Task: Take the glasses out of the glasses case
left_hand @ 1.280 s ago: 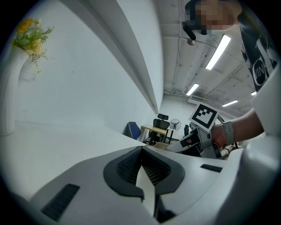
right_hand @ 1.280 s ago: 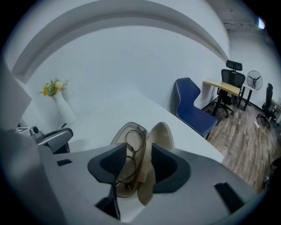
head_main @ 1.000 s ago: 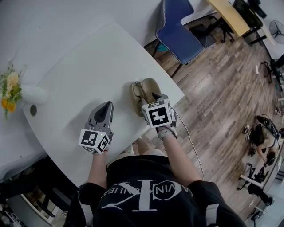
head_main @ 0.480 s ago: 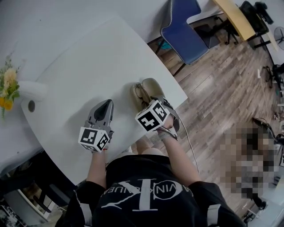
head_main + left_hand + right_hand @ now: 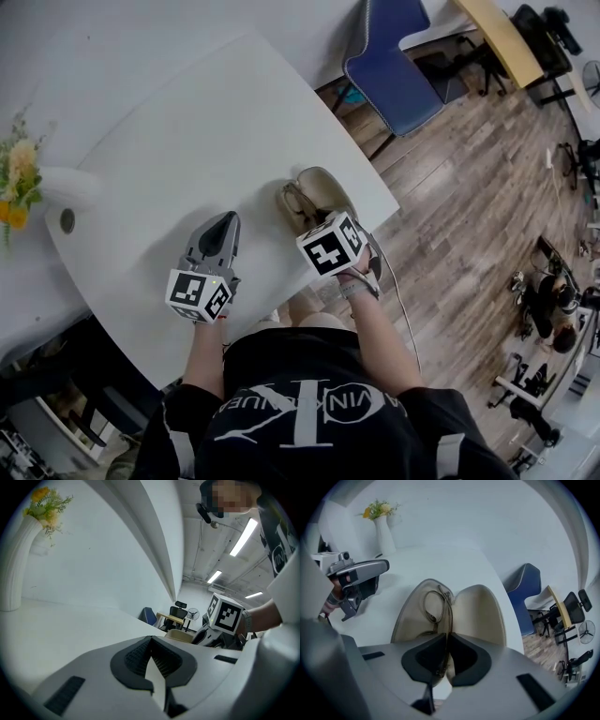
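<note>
An open beige glasses case (image 5: 323, 187) lies near the front right edge of the white table (image 5: 187, 141). The thin-framed glasses (image 5: 432, 603) rest in its left half (image 5: 408, 616), with the lid (image 5: 480, 611) to the right. My right gripper (image 5: 446, 639) points steeply down over the near end of the case. Its jaws have just been closing and now pinch the glasses frame. In the head view its marker cube (image 5: 330, 246) hides the fingertips. My left gripper (image 5: 225, 225) hovers shut and empty to the left of the case (image 5: 180, 635).
A white vase with yellow flowers (image 5: 52, 192) stands at the table's far left, beside a small round object (image 5: 67, 221). A blue chair (image 5: 394, 66) stands beyond the table's right corner on the wood floor (image 5: 469, 206). The table edge runs just right of the case.
The right gripper has rolled and sunk slightly onto the case, and its jaws have closed on the glasses frame. The left gripper has stayed put.
</note>
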`<state>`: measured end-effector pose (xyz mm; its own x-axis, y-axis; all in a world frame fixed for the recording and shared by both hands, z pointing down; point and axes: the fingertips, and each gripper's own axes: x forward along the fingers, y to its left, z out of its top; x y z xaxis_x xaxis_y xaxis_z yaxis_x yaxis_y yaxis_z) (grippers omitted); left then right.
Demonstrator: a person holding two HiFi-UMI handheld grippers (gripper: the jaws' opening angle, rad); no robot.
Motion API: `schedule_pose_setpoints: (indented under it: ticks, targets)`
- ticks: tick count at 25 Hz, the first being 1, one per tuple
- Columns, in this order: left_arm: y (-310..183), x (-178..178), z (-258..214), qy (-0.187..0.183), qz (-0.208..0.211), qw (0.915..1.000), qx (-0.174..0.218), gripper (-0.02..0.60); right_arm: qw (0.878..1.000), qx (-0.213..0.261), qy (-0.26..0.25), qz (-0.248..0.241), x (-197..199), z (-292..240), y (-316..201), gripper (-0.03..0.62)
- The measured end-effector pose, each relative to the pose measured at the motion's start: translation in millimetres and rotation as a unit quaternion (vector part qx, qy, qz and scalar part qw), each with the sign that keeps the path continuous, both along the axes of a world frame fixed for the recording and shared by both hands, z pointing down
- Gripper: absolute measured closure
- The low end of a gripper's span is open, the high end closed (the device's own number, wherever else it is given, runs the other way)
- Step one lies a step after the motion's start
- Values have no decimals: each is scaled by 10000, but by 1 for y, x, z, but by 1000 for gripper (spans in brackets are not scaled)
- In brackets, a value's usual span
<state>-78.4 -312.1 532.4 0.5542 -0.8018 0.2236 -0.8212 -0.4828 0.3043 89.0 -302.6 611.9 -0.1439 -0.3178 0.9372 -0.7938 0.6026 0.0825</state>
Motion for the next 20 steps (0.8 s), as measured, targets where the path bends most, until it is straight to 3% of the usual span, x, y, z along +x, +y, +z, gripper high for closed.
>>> schedule_pose_setpoints:
  ticks: [20]
  targets:
    - [11, -10, -16, -9, -52, 9999, 139, 568, 9927, 738, -743, 591, 9, -36, -10, 557]
